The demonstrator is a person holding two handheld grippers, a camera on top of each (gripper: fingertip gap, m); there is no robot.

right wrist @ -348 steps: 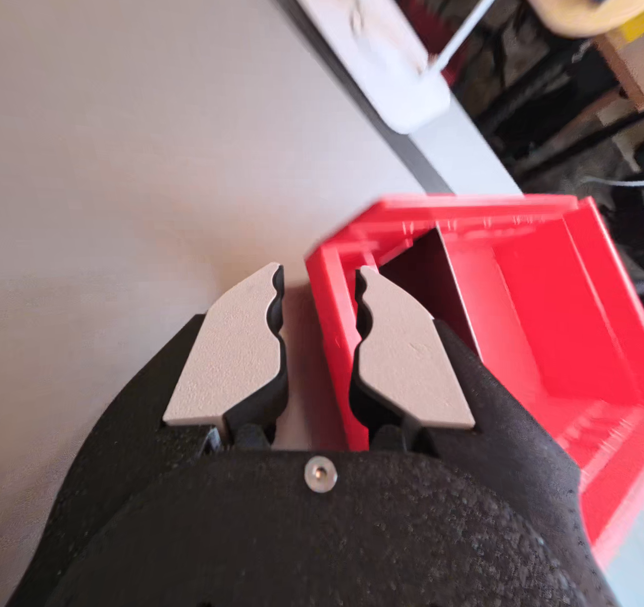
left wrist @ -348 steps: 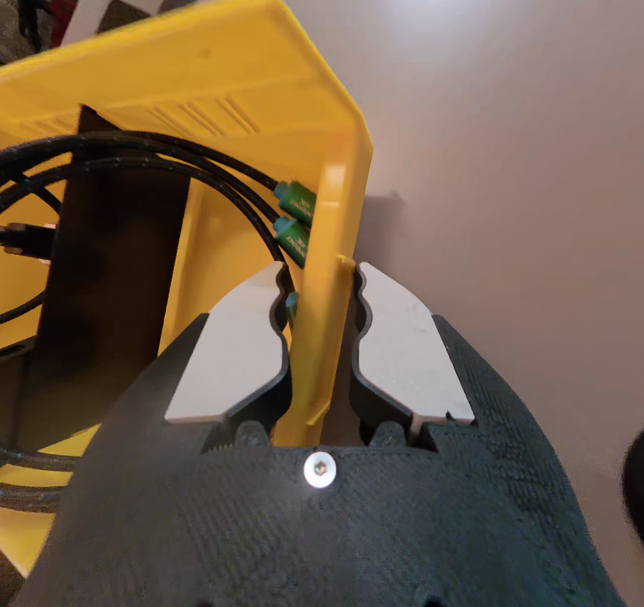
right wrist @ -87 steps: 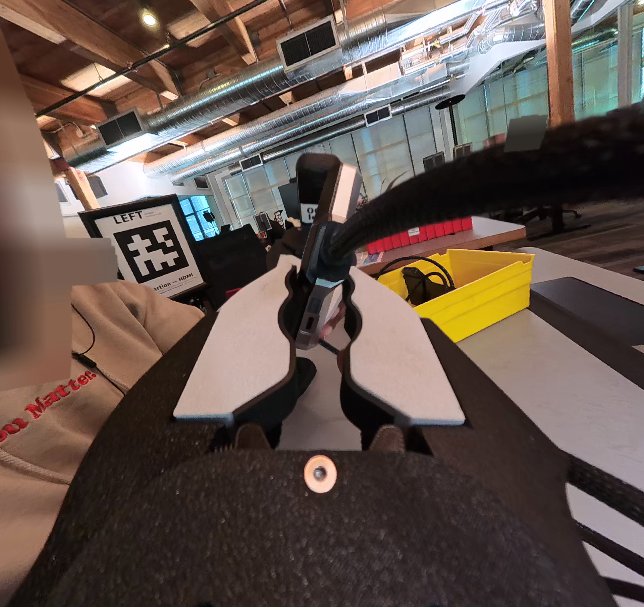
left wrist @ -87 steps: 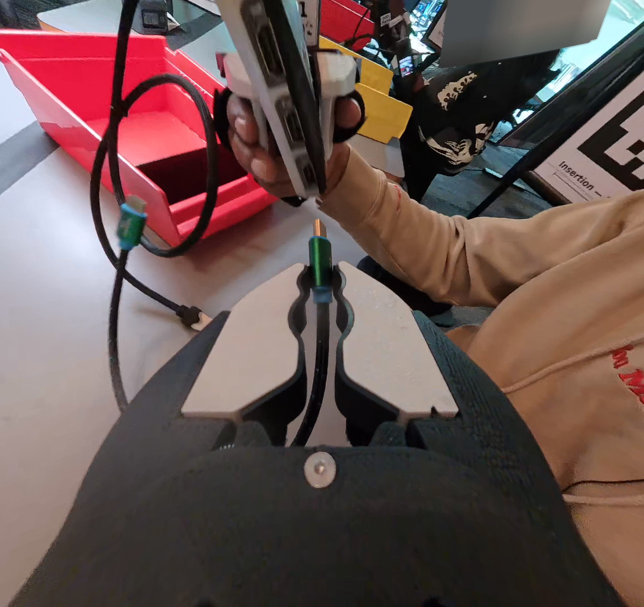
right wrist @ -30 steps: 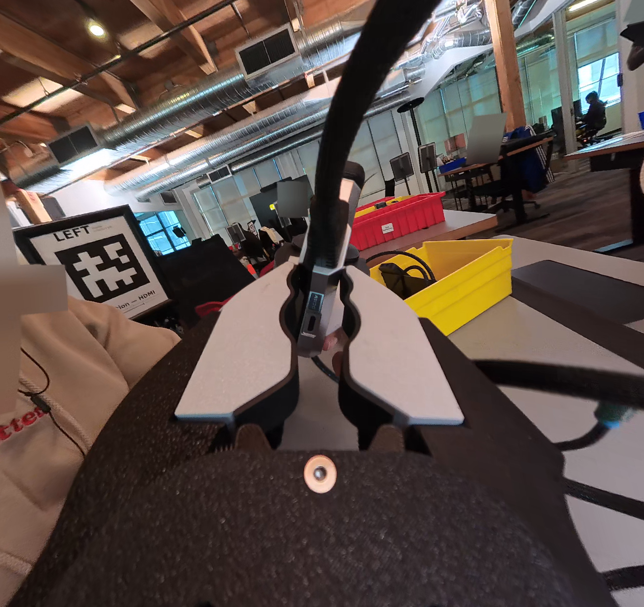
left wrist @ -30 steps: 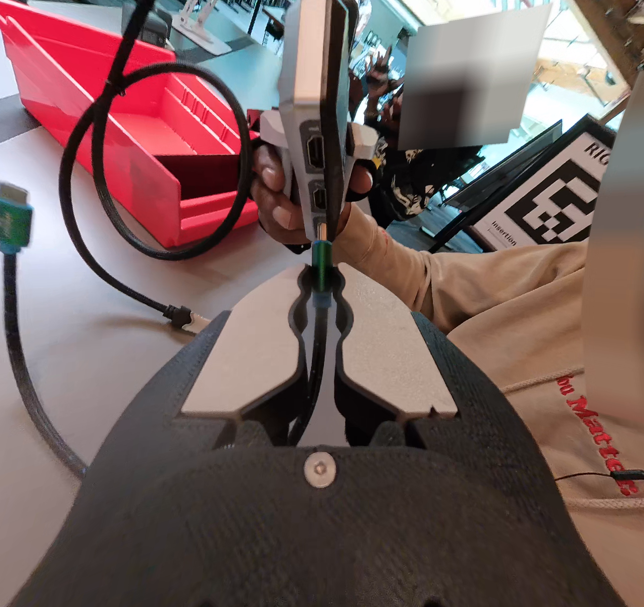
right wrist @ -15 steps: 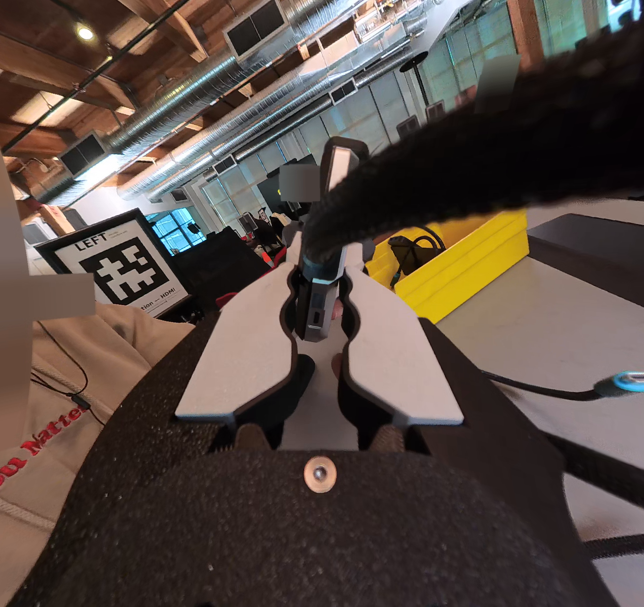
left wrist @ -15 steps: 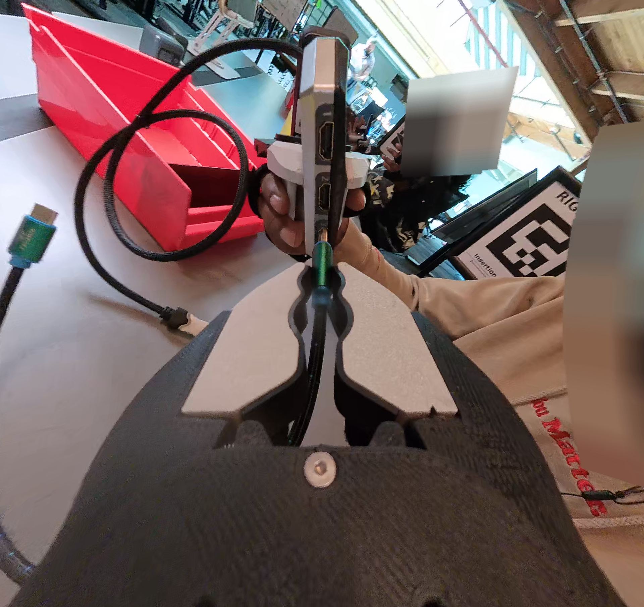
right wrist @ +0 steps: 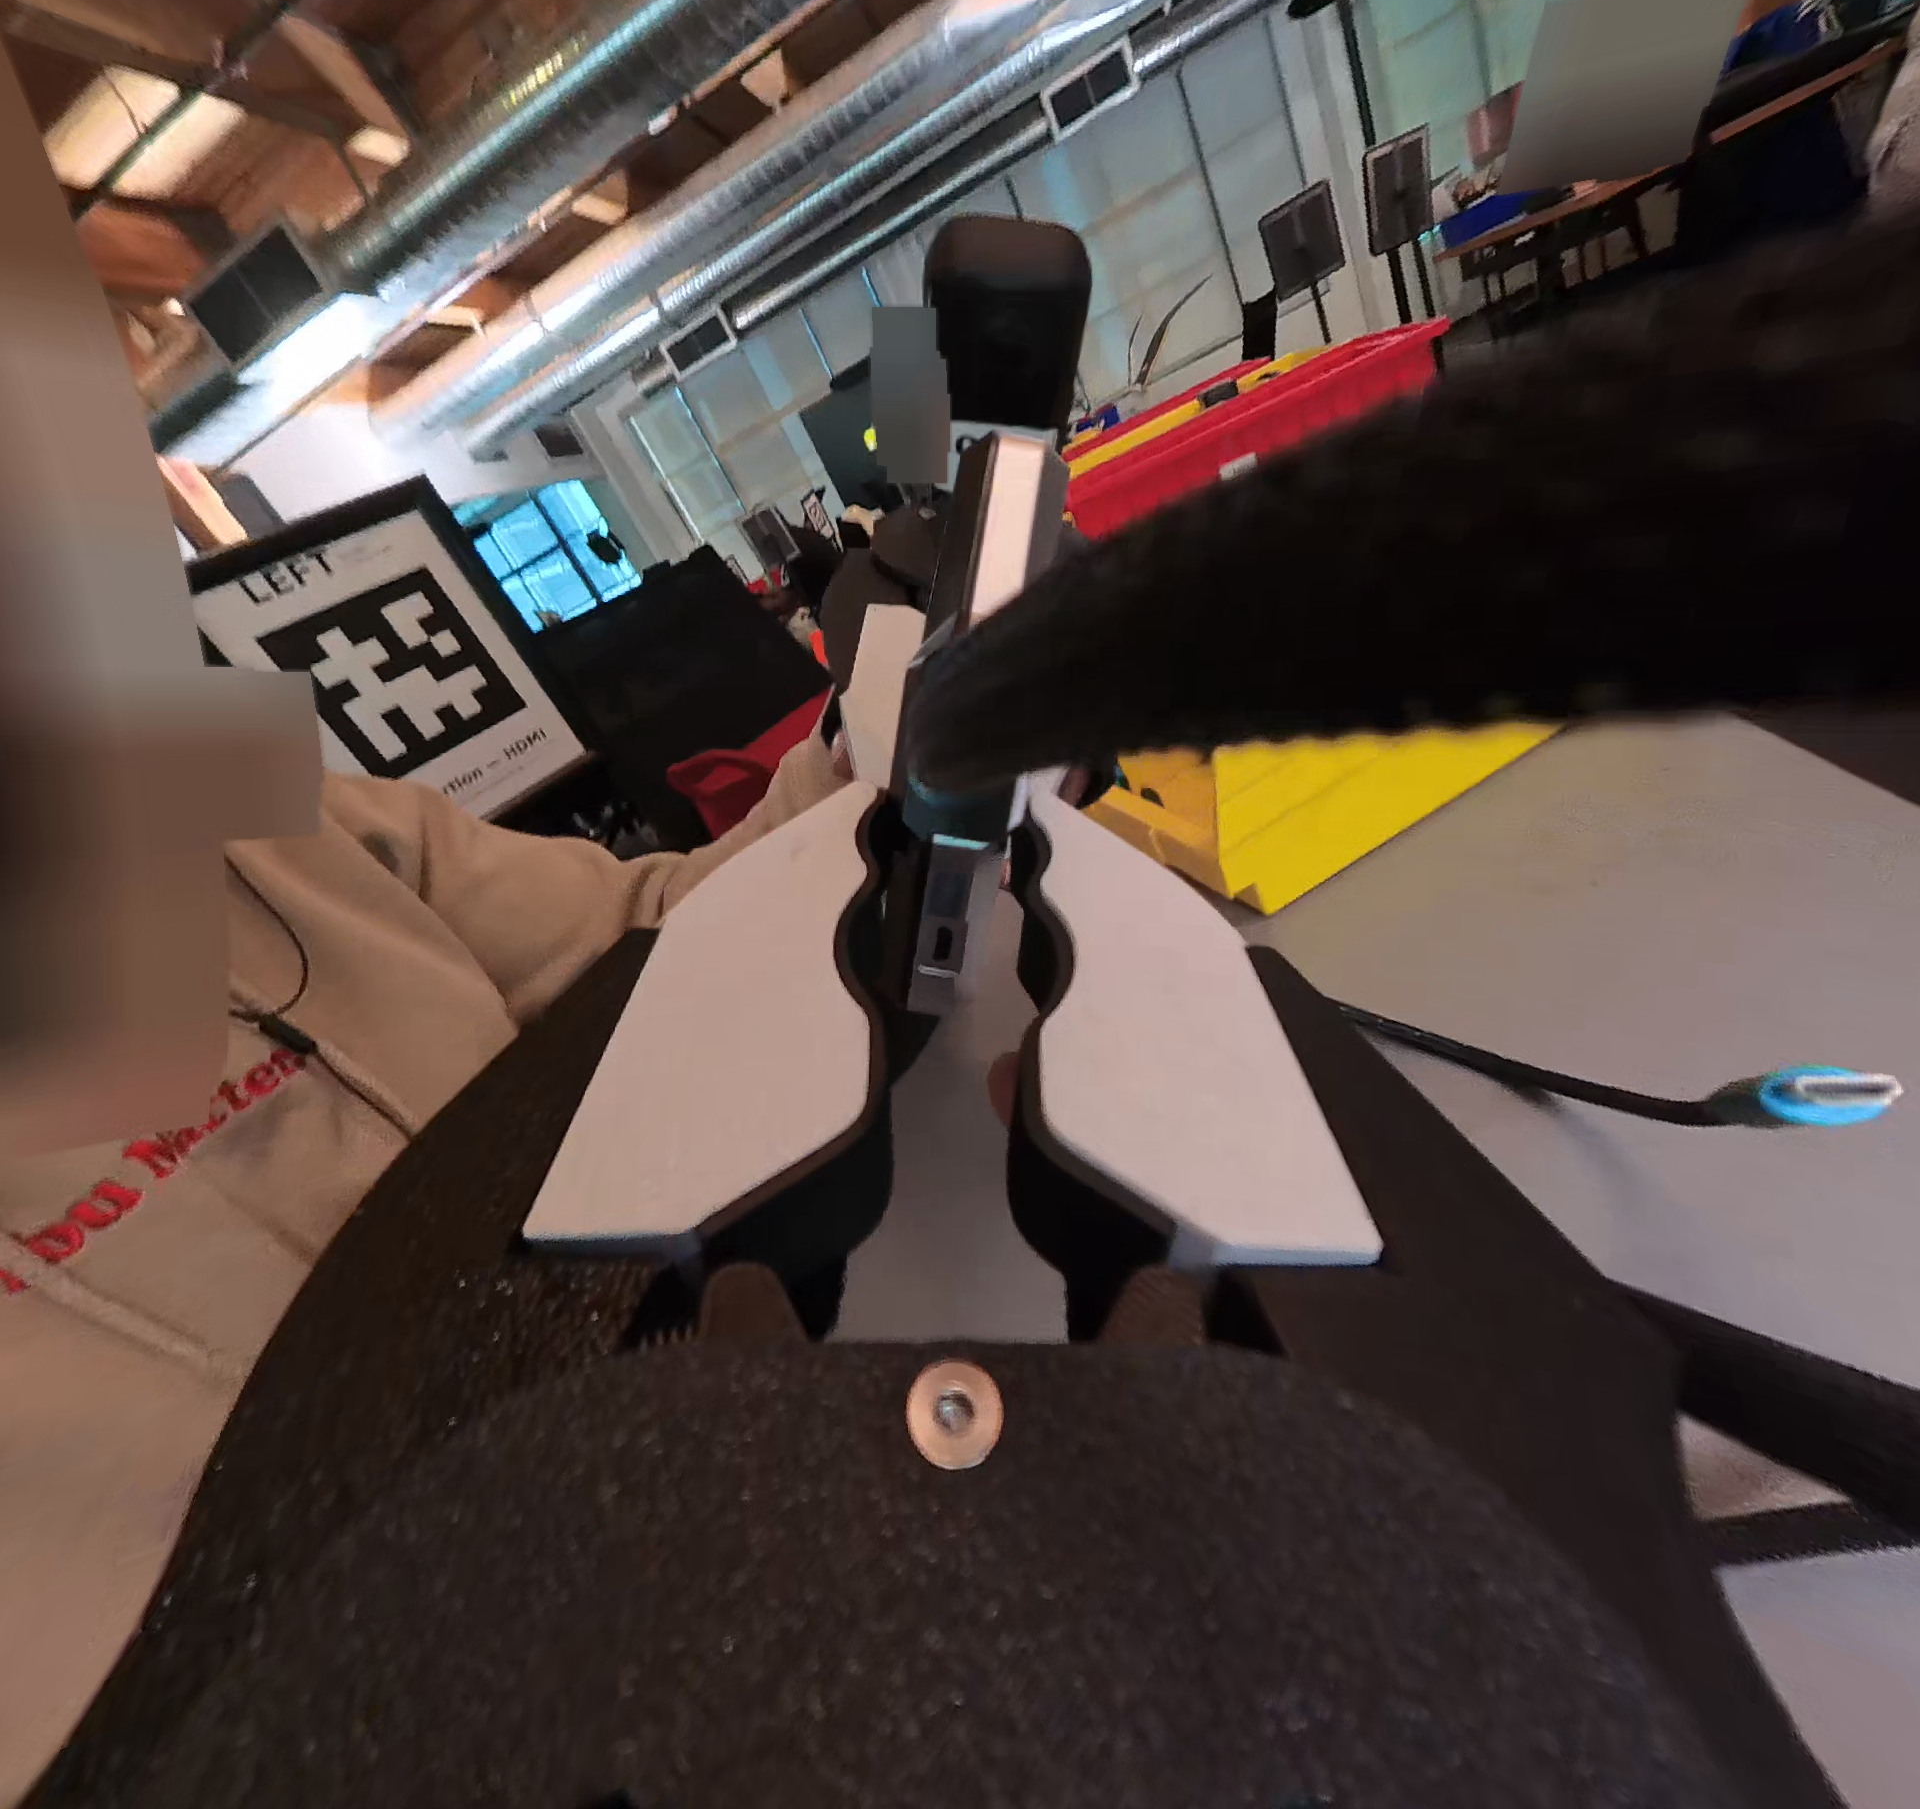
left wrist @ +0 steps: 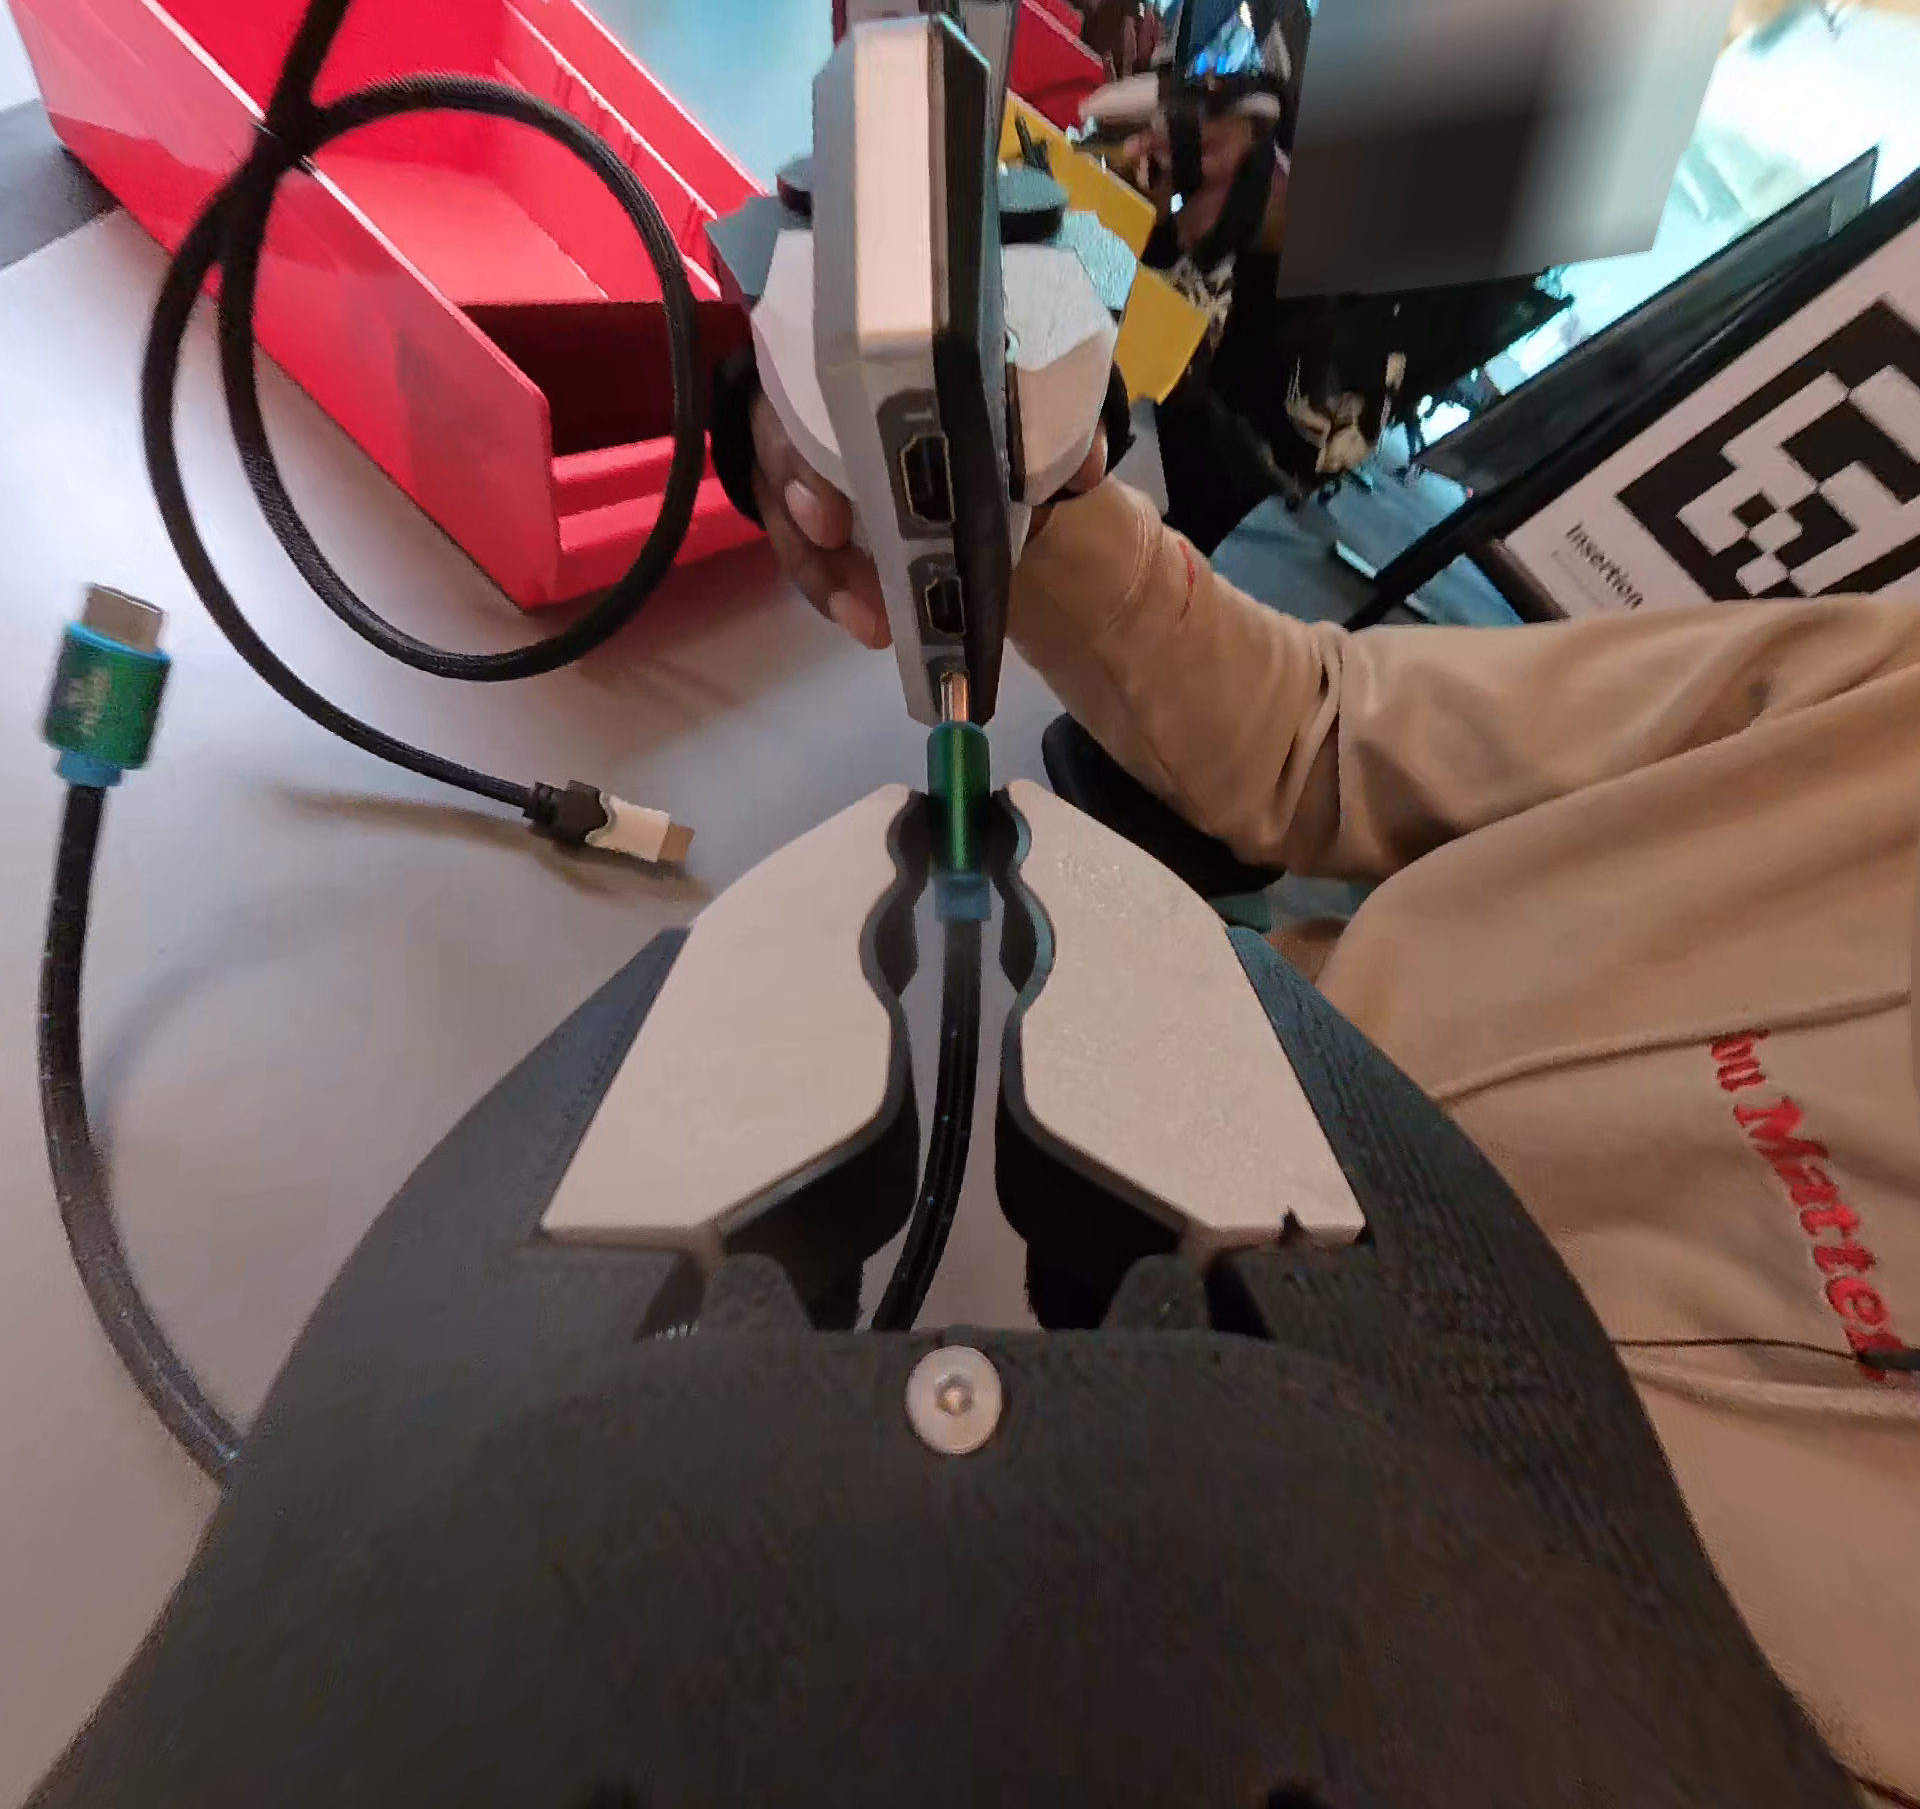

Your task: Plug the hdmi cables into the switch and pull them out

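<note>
Clenched jaws on both tools: the right gripper (right wrist: pixel 951 886) grasps the flat grey metal switch (left wrist: pixel 902 346) upright above the grey table (left wrist: pixel 312 980), while the left gripper (left wrist: pixel 956 824) pinches a green-shelled HDMI plug (left wrist: pixel 954 791) whose metal tip just enters the lowest port. Judging by this, insertion is barely begun. Two ports above gape empty; another green-and-blue plug (left wrist: pixel 102 689) hangs free at left, awaiting its turn.

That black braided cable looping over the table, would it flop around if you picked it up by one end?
Probably only partly. The braided cable holds a wide springy loop beside the red bin instead of collapsing flat, so it looks fairly stiff. Its loose green plug would likely swing and drag as a weight at the end.
</note>
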